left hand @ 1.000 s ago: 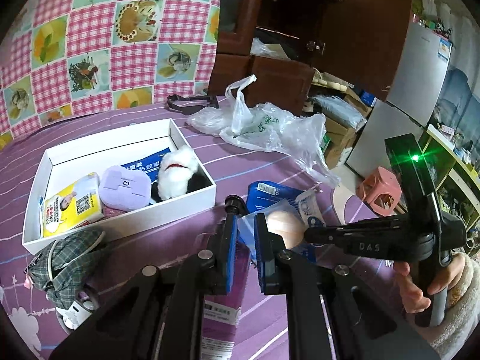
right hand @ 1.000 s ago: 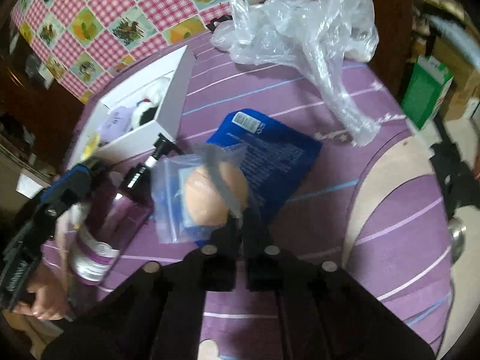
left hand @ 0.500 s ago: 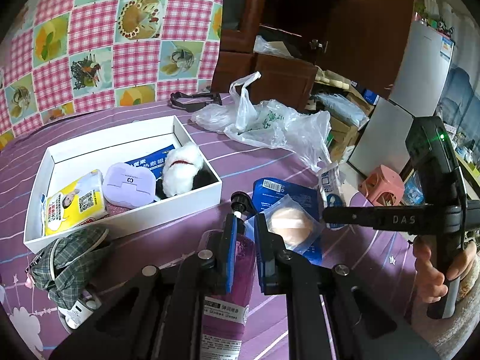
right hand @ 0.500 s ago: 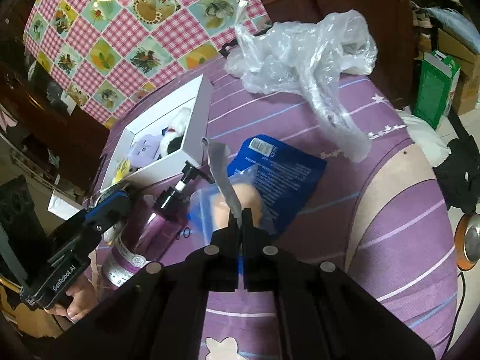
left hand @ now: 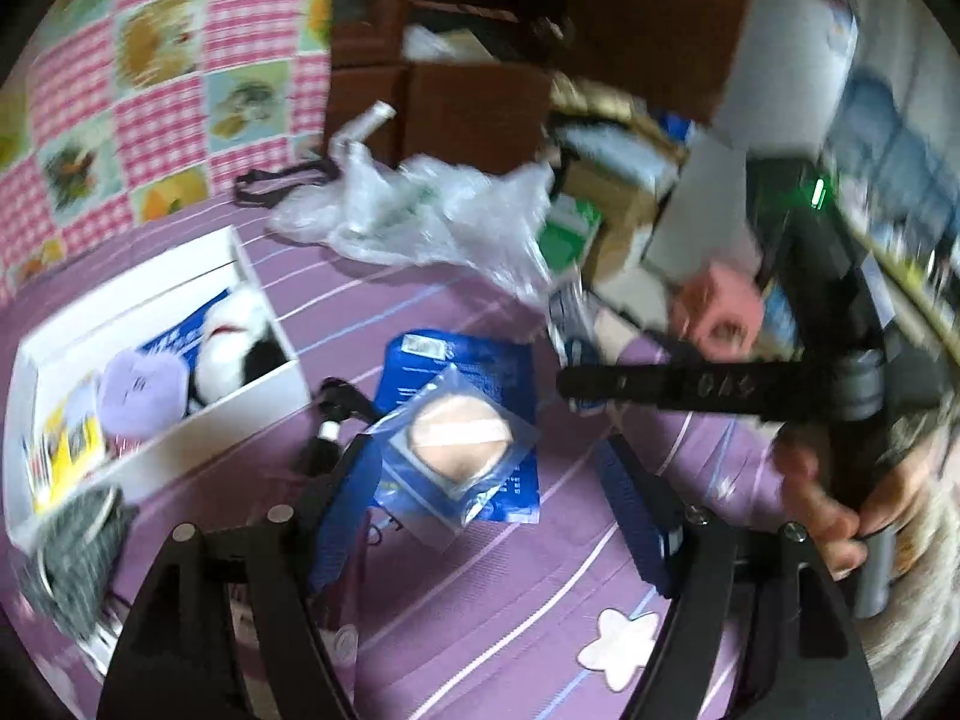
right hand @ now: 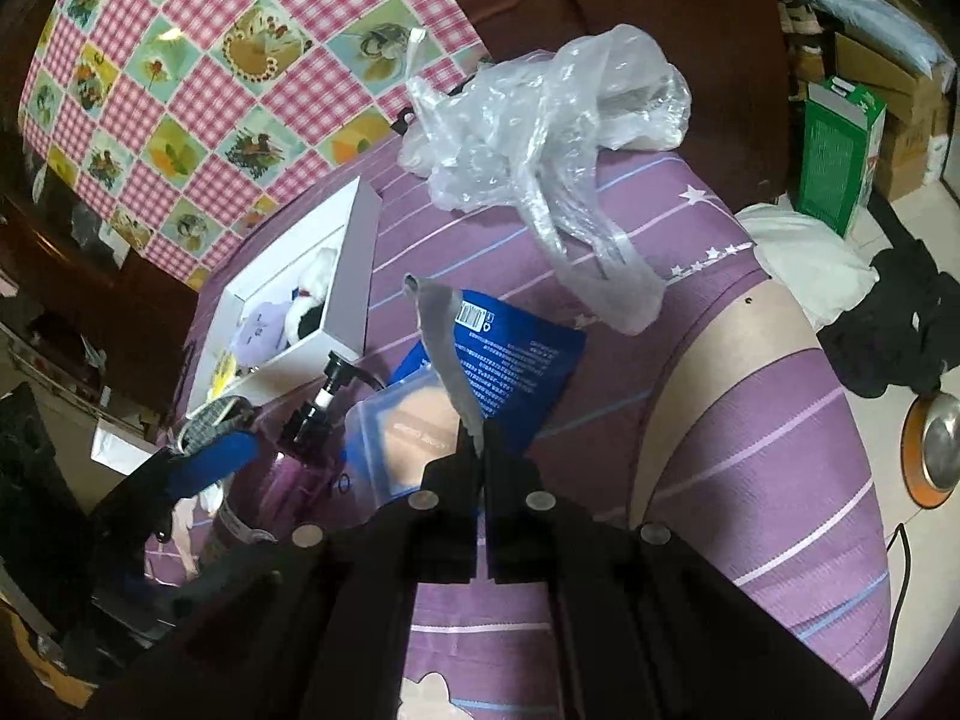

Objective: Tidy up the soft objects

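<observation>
Clear zip pouch (left hand: 459, 456) with a beige puff sealed inside, lying over a blue packet (left hand: 480, 372) on the purple striped bedspread (left hand: 510, 588), one corner pinched between the shut jaws of the right gripper (right hand: 480, 450). Spread wide with nothing between the jaws, left gripper (left hand: 498, 516), straddling that pouch. Beside them, white box (left hand: 264, 387) containing a lilac pouch (left hand: 141, 390), a black-and-white plush (left hand: 237, 339) and a yellow packet (left hand: 66, 450).

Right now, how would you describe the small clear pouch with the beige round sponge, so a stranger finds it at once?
Start at the white box on the purple striped bedspread; just to its right lies a flat blue packet. The clear pouch rests partly on that packet, beside the dark pump bottle. It alone is see-through, showing a beige round sponge inside.
</observation>
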`<state>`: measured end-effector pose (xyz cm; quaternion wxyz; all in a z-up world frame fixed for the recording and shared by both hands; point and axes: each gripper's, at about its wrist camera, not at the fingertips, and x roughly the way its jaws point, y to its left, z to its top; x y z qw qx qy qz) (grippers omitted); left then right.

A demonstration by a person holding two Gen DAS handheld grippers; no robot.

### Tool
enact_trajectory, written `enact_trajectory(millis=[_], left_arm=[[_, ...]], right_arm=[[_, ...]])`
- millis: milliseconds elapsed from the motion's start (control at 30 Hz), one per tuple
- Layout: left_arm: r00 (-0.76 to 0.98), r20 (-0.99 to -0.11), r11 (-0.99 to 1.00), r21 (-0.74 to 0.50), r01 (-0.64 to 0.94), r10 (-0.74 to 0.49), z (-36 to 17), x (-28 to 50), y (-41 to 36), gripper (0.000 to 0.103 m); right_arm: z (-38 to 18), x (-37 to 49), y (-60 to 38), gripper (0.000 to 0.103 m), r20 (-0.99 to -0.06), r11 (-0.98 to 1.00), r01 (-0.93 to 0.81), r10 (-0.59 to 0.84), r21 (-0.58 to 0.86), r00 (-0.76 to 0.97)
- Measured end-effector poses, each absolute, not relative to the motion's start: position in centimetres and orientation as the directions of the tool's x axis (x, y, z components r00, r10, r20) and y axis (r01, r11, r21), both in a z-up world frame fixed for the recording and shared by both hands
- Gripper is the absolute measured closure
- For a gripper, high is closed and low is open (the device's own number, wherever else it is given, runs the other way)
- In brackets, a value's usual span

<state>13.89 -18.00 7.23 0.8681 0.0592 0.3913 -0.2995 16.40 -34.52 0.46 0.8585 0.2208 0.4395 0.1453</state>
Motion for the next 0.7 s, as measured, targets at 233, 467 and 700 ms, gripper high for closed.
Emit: enact_trajectory(millis=[233, 467, 700], left_arm=[[0.428, -0.785, 0.814, -0.159, 0.558, -0.447, 5.0, 16.3, -21.8, 0.028], [0.470, -0.839, 0.846, 0.024, 0.533, -0.273, 2.5, 16.8, -24.5, 0.028], [0.514, -0.835, 0.834, 0.133, 0.536, -0.197, 1.4, 16.8, -24.9, 0.030]], right_arm=[[0.6, 16.1, -35.8, 0.100, -0.657, 0.823, -0.050, 0.486, 0.565, 0.576], [0.5, 16.0, -36.5, 0.100, -0.649, 0.807, -0.036, 0.500, 0.590, 0.573], [0.2, 16.2, -36.2, 0.100, -0.661, 0.809, -0.033, 0.501, 0.586, 0.559]])
